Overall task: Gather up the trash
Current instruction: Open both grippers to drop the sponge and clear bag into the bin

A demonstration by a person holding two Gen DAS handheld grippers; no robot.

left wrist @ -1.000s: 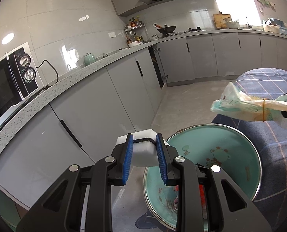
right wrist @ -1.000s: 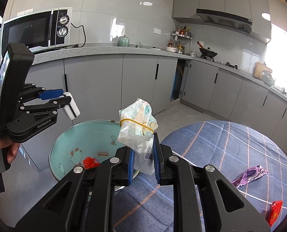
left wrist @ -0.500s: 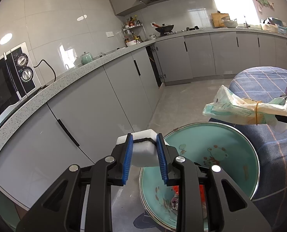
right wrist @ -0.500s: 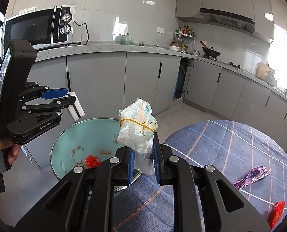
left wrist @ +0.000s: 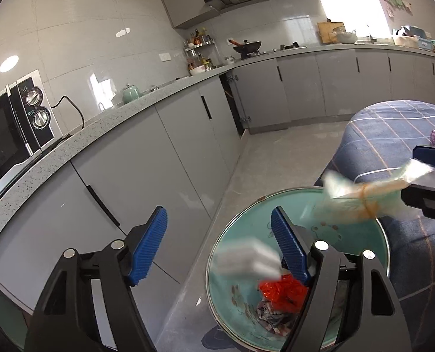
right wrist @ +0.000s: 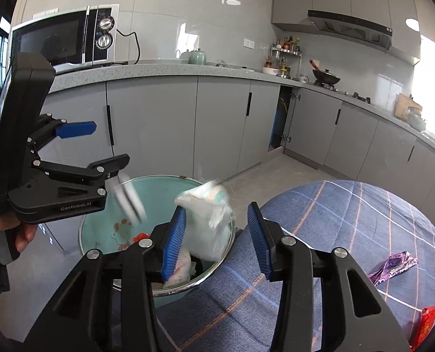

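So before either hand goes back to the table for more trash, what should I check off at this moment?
1. Left gripper open, jaws just opening, nothing between them: ok.
2. White block released above the teal bin, blurred: ok.
3. Right gripper jaws just opening, pads off the plastic bag: ok.
4. Bag fully inside the bin: cannot tell, blurred at the rim.
5. Purple wrapper and red wrapper on the tablecloth, uncollected: not ok.
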